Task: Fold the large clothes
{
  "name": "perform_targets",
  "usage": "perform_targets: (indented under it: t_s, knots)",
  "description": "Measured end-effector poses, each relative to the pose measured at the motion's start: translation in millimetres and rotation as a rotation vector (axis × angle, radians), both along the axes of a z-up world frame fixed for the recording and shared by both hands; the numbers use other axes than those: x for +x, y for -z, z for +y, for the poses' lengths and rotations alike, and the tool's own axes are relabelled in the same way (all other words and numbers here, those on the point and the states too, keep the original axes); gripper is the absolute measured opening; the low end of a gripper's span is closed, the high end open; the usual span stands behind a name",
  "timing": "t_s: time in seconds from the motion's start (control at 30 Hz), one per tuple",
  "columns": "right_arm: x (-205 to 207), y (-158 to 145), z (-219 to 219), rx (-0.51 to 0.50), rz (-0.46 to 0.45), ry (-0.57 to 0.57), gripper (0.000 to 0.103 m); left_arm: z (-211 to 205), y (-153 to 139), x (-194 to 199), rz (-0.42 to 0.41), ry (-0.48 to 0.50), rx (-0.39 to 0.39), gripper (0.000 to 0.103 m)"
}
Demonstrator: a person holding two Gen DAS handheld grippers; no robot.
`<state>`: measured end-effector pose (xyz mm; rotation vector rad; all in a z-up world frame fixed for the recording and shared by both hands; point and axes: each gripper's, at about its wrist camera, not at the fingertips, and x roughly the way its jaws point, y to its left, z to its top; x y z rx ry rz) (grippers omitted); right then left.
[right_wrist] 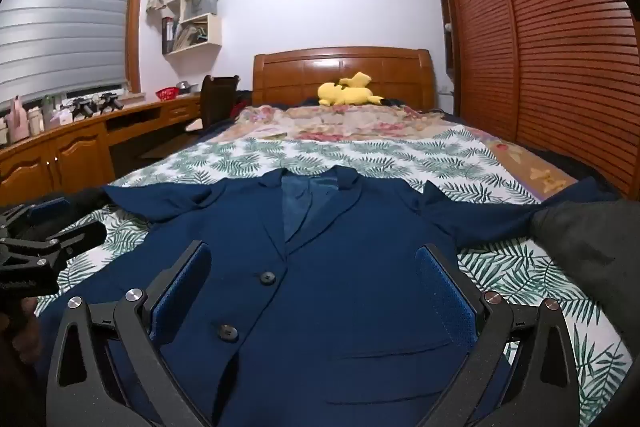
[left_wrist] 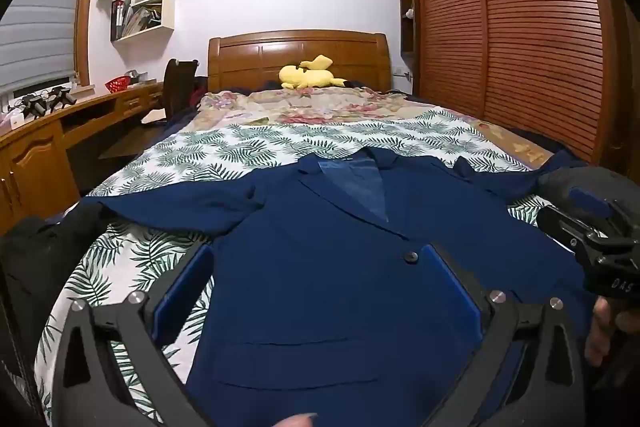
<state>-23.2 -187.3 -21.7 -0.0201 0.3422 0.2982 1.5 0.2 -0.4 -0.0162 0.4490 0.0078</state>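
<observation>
Because the bed (right_wrist: 360, 155) under its leaf-print sheet is soft, the navy blazer (right_wrist: 340, 267) spread flat on it, front up and collar toward the headboard, should slide and drape rather than hold shape; it looks limp yet fairly weighty, with stiffer shoulders and lapels; its sleeves (left_wrist: 168, 199) lie out to either side, likely the first handholds, pinched near the cuffs; the left gripper (left_wrist: 320, 291) and right gripper (right_wrist: 316, 291) hover released above the front, grasping nothing.
</observation>
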Motion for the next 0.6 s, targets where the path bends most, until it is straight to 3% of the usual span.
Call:
perform_targets:
  t_s: [0.07, 0.1, 0.6]
  knots:
    - [-0.4, 0.0, 0.9, -0.013, -0.008, -0.004, 0.103, 0.0, 1.1, 3.1, 0.004, 0.001, 0.002, 0.103]
    - [-0.9, -0.2, 1.0, -0.011, -0.010, -0.002, 0.103, 0.7, 0.3, -2.6, -0.035, -0.003, -0.002, 0.103]
    - [-2.1, -1.1, 1.5, -0.005, -0.007, -0.003, 0.103, 3.1, 1.0, -3.2, -0.032, -0.017, 0.010, 0.103]
